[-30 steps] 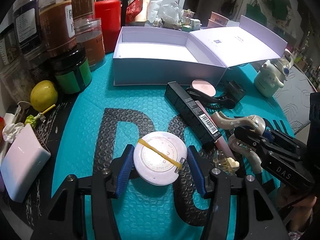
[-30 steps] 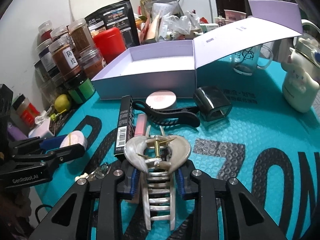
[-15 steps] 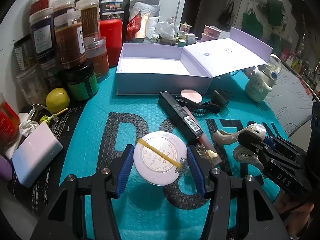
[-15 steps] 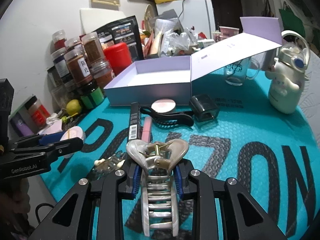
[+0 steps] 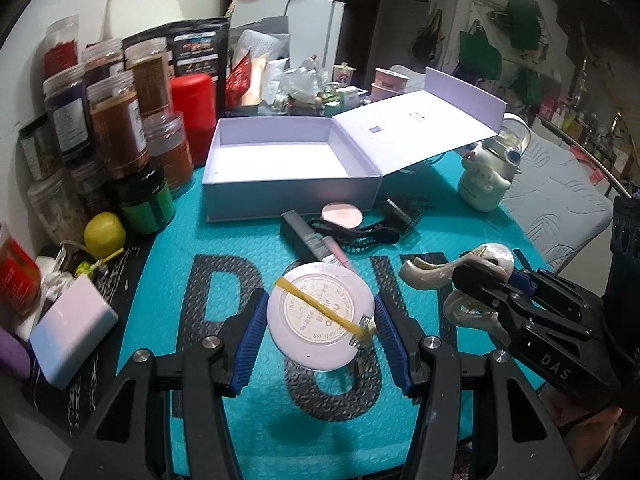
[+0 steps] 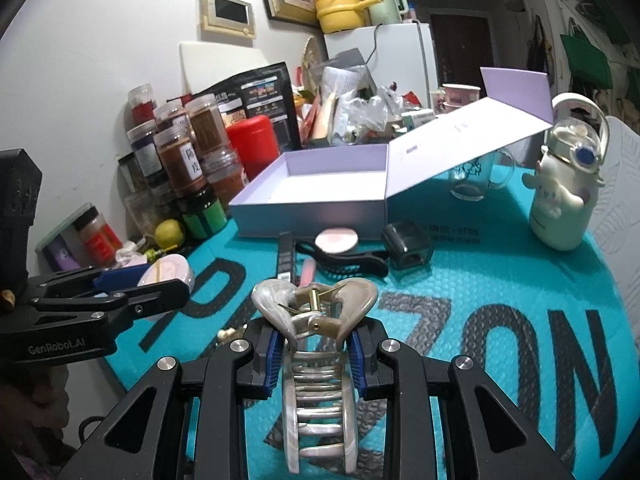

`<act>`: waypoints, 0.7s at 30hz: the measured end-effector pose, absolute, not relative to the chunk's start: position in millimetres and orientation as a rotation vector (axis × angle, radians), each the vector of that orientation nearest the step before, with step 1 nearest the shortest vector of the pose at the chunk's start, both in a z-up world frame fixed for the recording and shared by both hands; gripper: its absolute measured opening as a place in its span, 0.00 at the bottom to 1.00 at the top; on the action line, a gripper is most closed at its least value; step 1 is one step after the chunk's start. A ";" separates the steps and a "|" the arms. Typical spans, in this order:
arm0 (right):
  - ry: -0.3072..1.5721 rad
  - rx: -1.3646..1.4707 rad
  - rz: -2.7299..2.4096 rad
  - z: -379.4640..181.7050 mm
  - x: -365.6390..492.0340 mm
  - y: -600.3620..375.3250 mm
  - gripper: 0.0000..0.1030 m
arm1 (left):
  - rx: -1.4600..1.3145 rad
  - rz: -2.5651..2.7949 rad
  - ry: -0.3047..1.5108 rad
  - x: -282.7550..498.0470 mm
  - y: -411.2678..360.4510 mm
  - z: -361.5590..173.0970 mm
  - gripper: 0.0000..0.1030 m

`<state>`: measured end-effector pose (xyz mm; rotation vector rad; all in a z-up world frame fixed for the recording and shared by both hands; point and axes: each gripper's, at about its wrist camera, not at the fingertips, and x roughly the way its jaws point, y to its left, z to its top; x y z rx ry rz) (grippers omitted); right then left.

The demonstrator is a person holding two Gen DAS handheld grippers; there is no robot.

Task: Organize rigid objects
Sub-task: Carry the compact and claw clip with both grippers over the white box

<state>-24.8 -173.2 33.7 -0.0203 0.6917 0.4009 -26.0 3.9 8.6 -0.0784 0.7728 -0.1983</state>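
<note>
My left gripper (image 5: 320,320) is shut on a round white compact (image 5: 316,316) with a yellow rubber band, held above the teal mat (image 5: 168,280). It also shows in the right wrist view (image 6: 166,274). My right gripper (image 6: 316,354) is shut on a pearly hair claw clip (image 6: 316,320), lifted off the mat; the clip also shows in the left wrist view (image 5: 456,272). The open lilac box (image 5: 288,164) stands empty at the back, lid flipped right; it also shows in the right wrist view (image 6: 320,184).
On the mat before the box lie a long black box (image 5: 302,236), a pink tube (image 5: 336,250), a black hair clip (image 6: 344,258), a pink round compact (image 6: 335,239) and a black case (image 6: 408,246). Jars (image 5: 116,132) crowd the left; a white bottle (image 6: 564,200) stands right.
Both grippers have risen from the mat with their objects: the compact and the claw clip are now clearly lifted, and the views look down from higher up.
</note>
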 end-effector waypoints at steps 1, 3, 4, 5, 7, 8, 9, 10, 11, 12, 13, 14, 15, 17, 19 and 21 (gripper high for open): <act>0.688 -0.023 0.400 35.0 -24.3 -173.4 0.27 | -0.070 -0.201 0.770 -24.0 2.4 9.7 0.52; 0.682 -0.031 0.398 37.9 -21.3 -174.1 0.27 | -0.064 -0.208 0.769 -19.9 -0.3 11.4 0.52; 0.678 -0.036 0.396 40.1 -18.6 -174.3 0.27 | -0.065 -0.214 0.770 -17.3 -1.1 12.3 0.52; 0.678 -0.040 0.393 41.8 -16.3 -174.3 0.27 | -0.069 -0.219 0.773 -16.1 -1.6 12.9 0.52; 0.676 -0.048 0.389 44.7 -11.1 -174.0 0.27 | -0.074 -0.232 0.777 -10.9 -2.6 15.1 0.52; 0.676 -0.051 0.388 45.6 -8.8 -173.9 0.27 | -0.066 -0.232 0.776 -7.9 -3.5 16.5 0.52; 0.675 -0.052 0.389 46.6 -6.7 -173.8 0.26 | -0.059 -0.234 0.774 -4.7 -4.2 17.9 0.52; 0.672 -0.055 0.389 47.8 -4.0 -173.5 0.27 | -0.056 -0.237 0.775 -2.6 -4.4 19.1 0.52; 0.668 -0.060 0.386 48.8 -0.6 -173.0 0.27 | -0.058 -0.242 0.777 0.6 -4.2 20.2 0.52; 0.667 -0.064 0.385 49.1 1.6 -172.6 0.27 | -0.063 -0.248 0.778 3.7 -3.9 21.4 0.52; 0.669 -0.069 0.384 49.6 5.4 -171.7 0.27 | -0.064 -0.252 0.779 7.6 -3.7 22.4 0.52; 0.670 -0.072 0.385 50.2 8.6 -171.0 0.27 | -0.061 -0.250 0.777 11.4 -3.5 23.2 0.52; 0.671 -0.074 0.386 50.9 11.5 -170.4 0.27 | -0.057 -0.248 0.774 14.3 -3.2 24.1 0.52; 0.668 -0.082 0.386 52.9 16.5 -168.7 0.27 | -0.053 -0.246 0.771 21.0 -2.5 25.9 0.52; 0.662 -0.091 0.387 55.6 21.7 -167.1 0.27 | -0.049 -0.244 0.767 27.3 -1.2 27.6 0.52; 0.659 -0.099 0.390 58.4 27.0 -165.1 0.27 | -0.041 -0.237 0.764 33.9 -0.3 29.5 0.52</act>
